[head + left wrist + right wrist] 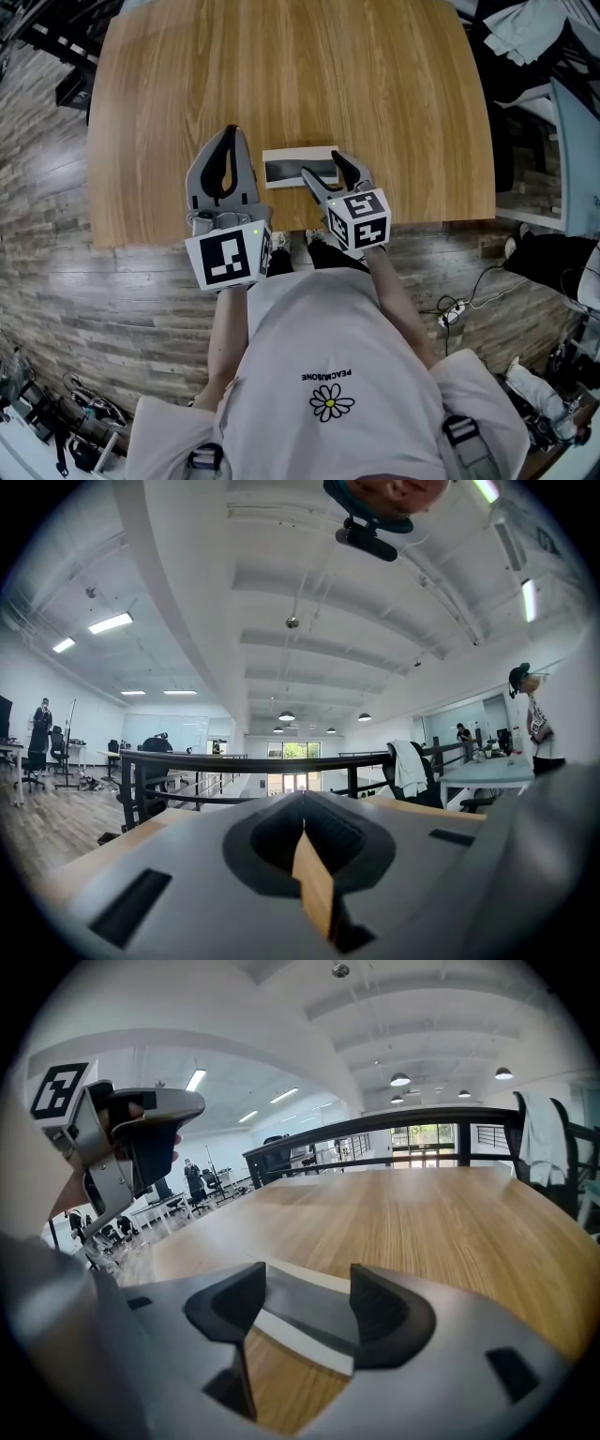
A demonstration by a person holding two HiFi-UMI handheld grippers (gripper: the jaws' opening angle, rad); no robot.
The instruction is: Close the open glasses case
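The open glasses case point(298, 166) lies flat near the front edge of the wooden table point(281, 66). It has a white rim and a dark inside. My right gripper point(322, 165) is open, low over the case's right part, with one finger on each side of it. In the right gripper view the case point(300, 1321) shows between the spread fingers of the right gripper point(307, 1288). My left gripper point(232, 133) is shut on nothing, just left of the case and apart from it. In its own view the left gripper point(302, 801) has its tips together and tilts upward toward the ceiling.
The table's front edge point(187, 239) runs just under both grippers, with wood-plank floor beyond. Dark furniture with clothes point(525, 37) stands past the table's right side. A power strip and cable point(452, 312) lie on the floor at the right.
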